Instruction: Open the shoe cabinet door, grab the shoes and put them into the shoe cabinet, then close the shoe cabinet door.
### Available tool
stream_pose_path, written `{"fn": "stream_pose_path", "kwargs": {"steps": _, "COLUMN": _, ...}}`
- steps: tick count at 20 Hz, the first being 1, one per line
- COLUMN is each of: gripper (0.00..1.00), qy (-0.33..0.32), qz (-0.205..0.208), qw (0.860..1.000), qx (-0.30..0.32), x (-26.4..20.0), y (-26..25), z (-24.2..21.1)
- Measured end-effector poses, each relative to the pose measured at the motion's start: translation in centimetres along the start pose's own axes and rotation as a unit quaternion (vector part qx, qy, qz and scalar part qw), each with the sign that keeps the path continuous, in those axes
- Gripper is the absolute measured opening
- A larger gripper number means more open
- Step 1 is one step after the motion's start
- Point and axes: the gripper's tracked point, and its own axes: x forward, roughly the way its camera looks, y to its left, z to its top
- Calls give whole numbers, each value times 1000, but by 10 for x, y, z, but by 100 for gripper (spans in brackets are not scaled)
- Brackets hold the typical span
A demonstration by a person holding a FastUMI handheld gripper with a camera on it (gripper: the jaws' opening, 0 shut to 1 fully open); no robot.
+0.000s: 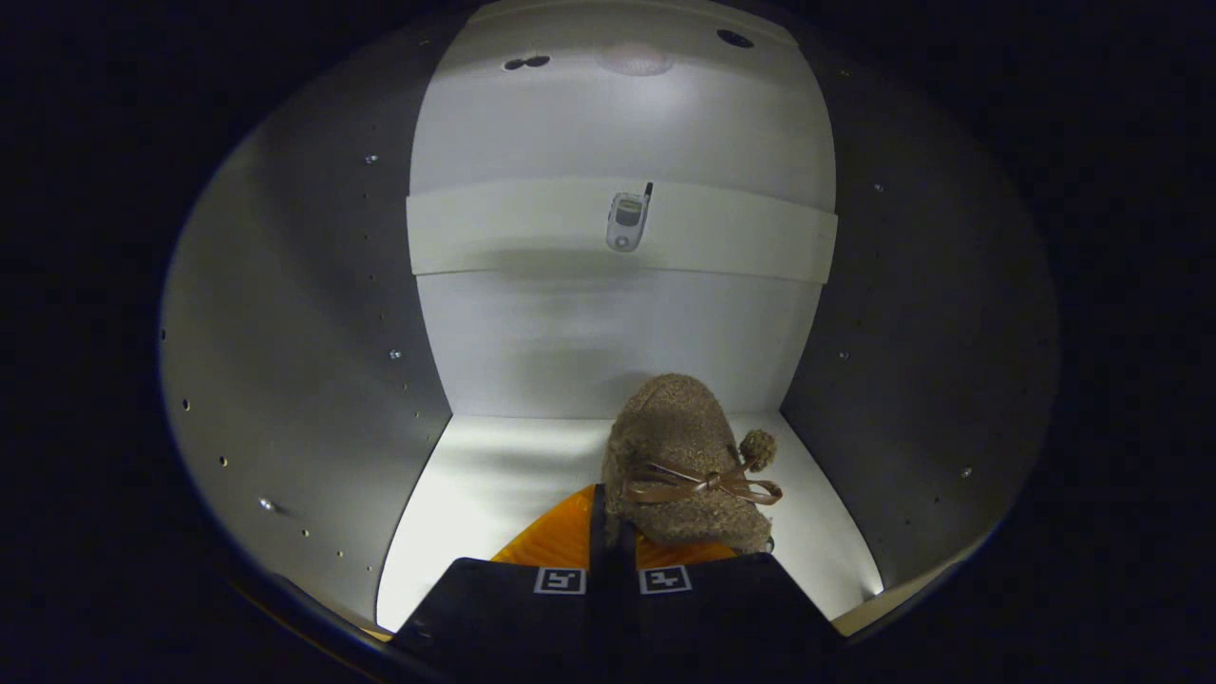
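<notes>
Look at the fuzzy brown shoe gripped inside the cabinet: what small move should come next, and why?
Probably lower a little and open the fingers. The gripper is closed on the shoe, which is already well inside the cabinet, toe near the back wall, over the white shelf floor. Whether the sole touches the floor cannot be told.

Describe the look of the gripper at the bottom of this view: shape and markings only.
The gripper shows as two broad, blocky halves side by side, narrowing forward into slim fingers. Each half carries one small square tag with a black-and-white block pattern near the middle seam. No cables or sleeve are visible.
</notes>
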Motion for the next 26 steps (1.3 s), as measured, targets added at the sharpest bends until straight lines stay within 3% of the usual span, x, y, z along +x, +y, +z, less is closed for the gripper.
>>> {"fn": "stream_pose_path", "kwargs": {"steps": 3, "gripper": 11, "qy": 7, "qz": 8, "qw": 1000, "qx": 0, "x": 0, "y": 5, "z": -4}}
{"fn": "stream_pose_path", "kwargs": {"steps": 4, "gripper": 25, "qy": 11, "qz": 15, "qw": 1000, "qx": -3, "x": -2, "y": 10, "z": -7}}
{"fn": "stream_pose_path", "kwargs": {"steps": 5, "gripper": 25, "qy": 15, "qz": 11, "qw": 1000, "qx": -8, "x": -6, "y": 8, "z": -9}}
{"fn": "stream_pose_path", "kwargs": {"steps": 8, "gripper": 62, "qy": 18, "qz": 15, "qw": 1000, "qx": 3, "x": -12, "y": 12, "z": -13}}
{"fn": "stream_pose_path", "kwargs": {"steps": 11, "gripper": 82, "qy": 11, "qz": 22, "qw": 1000, "qx": 16, "x": -25, "y": 14, "z": -17}}
{"fn": "stream_pose_path", "kwargs": {"steps": 13, "gripper": 85, "qy": -2, "qz": 25, "qw": 1000, "qx": 12, "x": -41, "y": 15, "z": -15}}
{"fn": "stream_pose_path", "kwargs": {"steps": 16, "gripper": 100, "qy": -15, "qz": 21, "qw": 1000, "qx": 1, "x": -65, "y": 13, "z": -13}}
{"fn": "stream_pose_path", "kwargs": {"steps": 26, "gripper": 99, "qy": -73, "qz": 14, "qw": 997, "qx": -8, "x": -202, "y": -10, "z": -14}}
